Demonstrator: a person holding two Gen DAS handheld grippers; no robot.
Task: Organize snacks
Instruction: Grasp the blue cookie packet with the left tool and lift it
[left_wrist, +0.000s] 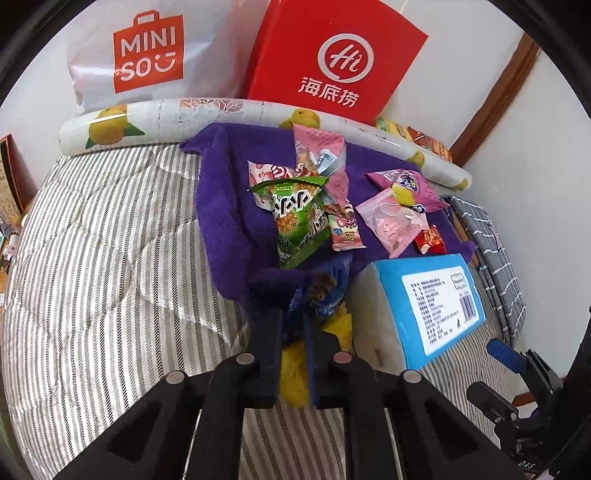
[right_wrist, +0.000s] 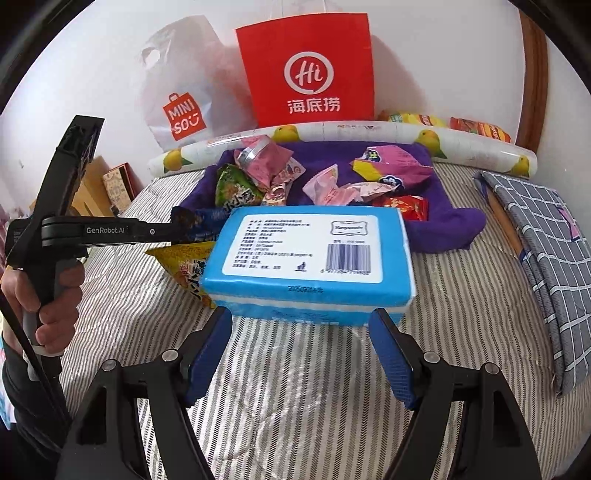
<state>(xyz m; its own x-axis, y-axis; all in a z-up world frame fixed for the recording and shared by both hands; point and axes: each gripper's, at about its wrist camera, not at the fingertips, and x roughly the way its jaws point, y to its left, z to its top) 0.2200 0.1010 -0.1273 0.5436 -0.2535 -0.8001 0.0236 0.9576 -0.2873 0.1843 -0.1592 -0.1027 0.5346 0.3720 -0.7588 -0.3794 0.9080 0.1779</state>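
Yellow-and-blue snack bag lies on the striped quilt, just left of the blue tissue pack and at the near edge of the purple towel. Thin crinkly film with air inside: judged light, soft, slippery on the flat faces, contents likely brittle; best taken by the crimped end seam, not across the belly. Left gripper has exactly that end: fingers drawn together and clamped on the bag's blue top edge, yellow film bunched between them in the left wrist view. Right gripper hovers at the near side of the tissue pack, blue pads well apart, pinching nothing; whether the tips touch the pack, cannot tell. Beyond, a loose heap of packets on the towel: green bag, pink sachets, small red packet. At the quilt's far edge, a lemon-print roll, with a red paper bag and white shopping bag behind it against the wall.
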